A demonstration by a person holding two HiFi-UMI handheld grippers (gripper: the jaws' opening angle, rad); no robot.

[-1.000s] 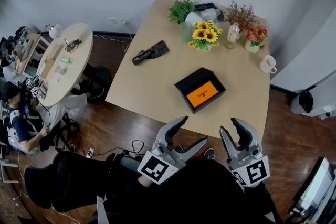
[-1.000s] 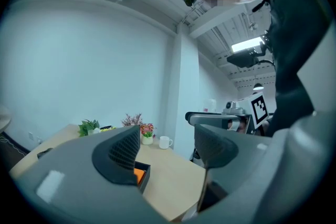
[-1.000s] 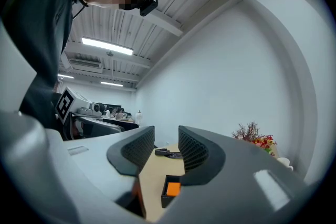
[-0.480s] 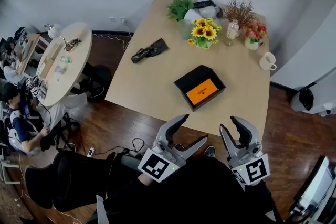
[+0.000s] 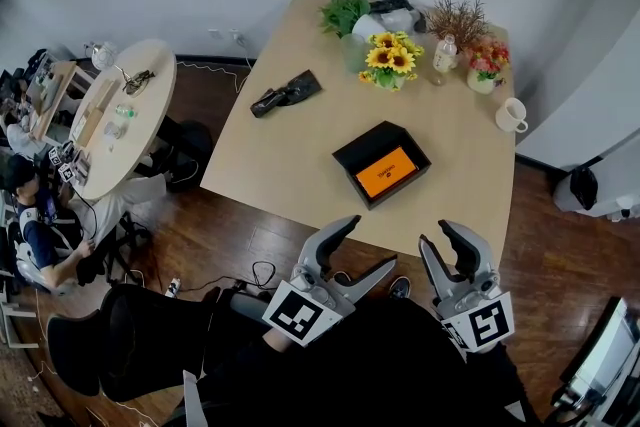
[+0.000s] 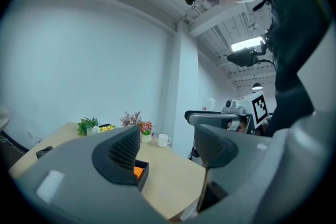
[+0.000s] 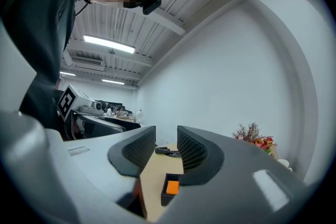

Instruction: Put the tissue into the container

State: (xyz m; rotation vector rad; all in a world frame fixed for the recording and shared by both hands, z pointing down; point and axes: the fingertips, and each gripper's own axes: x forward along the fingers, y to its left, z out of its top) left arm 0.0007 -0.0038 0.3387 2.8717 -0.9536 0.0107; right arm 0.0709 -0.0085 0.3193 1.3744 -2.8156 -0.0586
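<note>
While left gripper and right gripper hover w/ jaws apart, empty, I can't ID the tissue. Blind reach could knock the black box.

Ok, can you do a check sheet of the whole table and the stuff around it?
Surface: tan table on a wood floor.
Job's things: black box open, orange item inside; tissue not made out.
Clutter: sunflowers, mug, black object.
Grippers: left tool and right tool open, empty, short of the table.
Cables: cables loose on the floor.
Surroundings: round table, seated person at left.
</note>
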